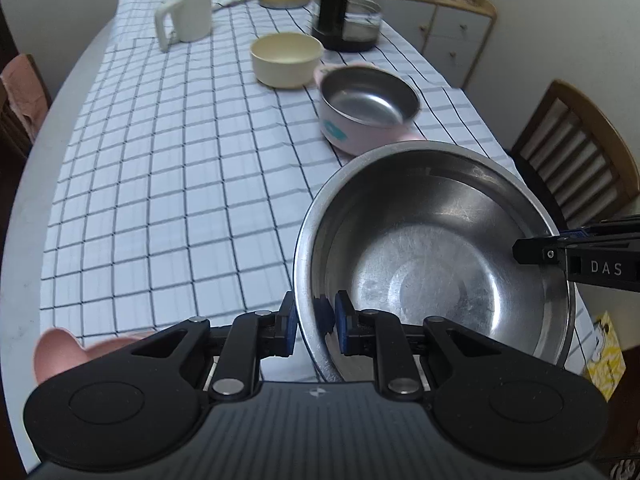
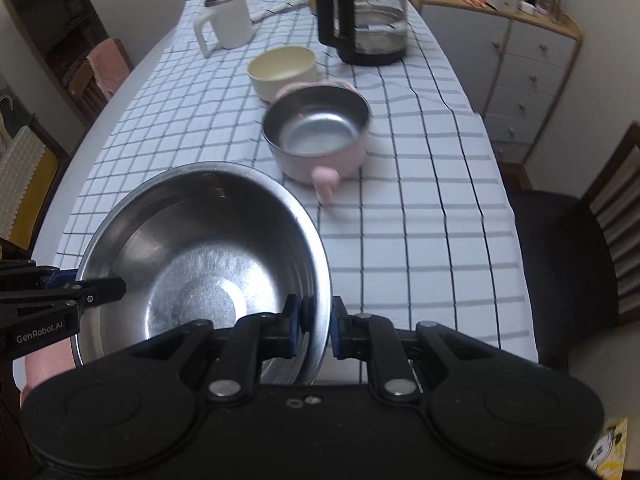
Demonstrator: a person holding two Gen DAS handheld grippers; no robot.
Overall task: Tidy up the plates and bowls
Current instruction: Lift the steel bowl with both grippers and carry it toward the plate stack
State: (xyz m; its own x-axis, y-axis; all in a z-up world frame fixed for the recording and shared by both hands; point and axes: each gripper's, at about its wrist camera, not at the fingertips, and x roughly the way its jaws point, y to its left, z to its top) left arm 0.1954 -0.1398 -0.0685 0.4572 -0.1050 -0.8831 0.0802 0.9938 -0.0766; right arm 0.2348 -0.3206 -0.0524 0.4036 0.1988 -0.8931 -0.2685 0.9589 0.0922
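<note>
Steel bowl [image 1: 432, 264] clamped at opposite rims by my left tongs [image 1: 314, 320] and right tongs [image 2: 316, 320]; pink bowl [image 2: 320, 136] lies straight ahead on counter [image 1: 160, 184], nearer the right.

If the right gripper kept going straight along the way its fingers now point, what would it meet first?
Probably the checked tablecloth: the right gripper, clamped on the steel bowl's rim, angles steeply down at it; depth is unclear.

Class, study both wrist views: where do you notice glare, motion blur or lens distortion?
Left wrist view: glare streaks inside the steel bowl; the pink bowl looks smeared; the checked tablecloth lines bow outward, with dark corners. Right wrist view: the same bowing; the pink bowl's handle is blurred; the glass kettle shows reflections.
</note>
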